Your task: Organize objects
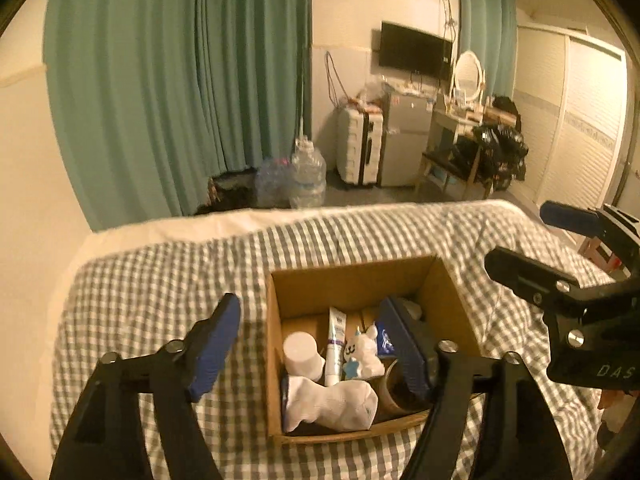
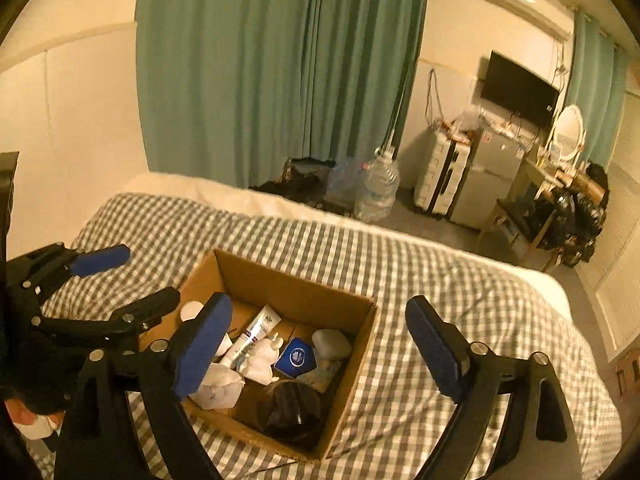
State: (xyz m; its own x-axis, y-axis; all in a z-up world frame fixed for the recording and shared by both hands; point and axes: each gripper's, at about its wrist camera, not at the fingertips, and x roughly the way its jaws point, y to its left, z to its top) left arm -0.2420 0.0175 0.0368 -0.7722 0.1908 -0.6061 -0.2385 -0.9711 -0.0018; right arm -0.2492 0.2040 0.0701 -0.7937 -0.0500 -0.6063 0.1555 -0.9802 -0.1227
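An open cardboard box (image 1: 352,284) sits on a bed covered by a grey-and-white checked blanket (image 1: 160,280), taking up the lower centre of the left wrist view and the lower middle of the right wrist view. The left gripper (image 1: 316,344) has its jaws spread wide with nothing between them; its left finger is over the blanket just left of the box, and its right finger overlaps the box's right side in the picture (whether it touches anything there cannot be told). The right gripper (image 2: 320,344) is likewise spread wide and holds nothing, its left finger in front of the box's left half and its right finger over the blanket to the right of the box. Inside the box, the left wrist view shows a white sock (image 1: 332,402) lying along the near wall, a white cylindrical jar (image 1: 303,354) behind it at the left, a white tube (image 1: 334,346) upright beside the jar, a small white cat figurine (image 1: 365,354) with a blue star, a blue packet (image 1: 386,340) and a dark round container (image 1: 396,390) at the lower right. A pale grey rounded object (image 2: 331,343) lies in the box's far right corner in the right wrist view. Beyond the bed, at the upper part of both frames, hang teal curtains (image 1: 180,80), with a large clear water bottle (image 1: 307,174) on the floor below them.
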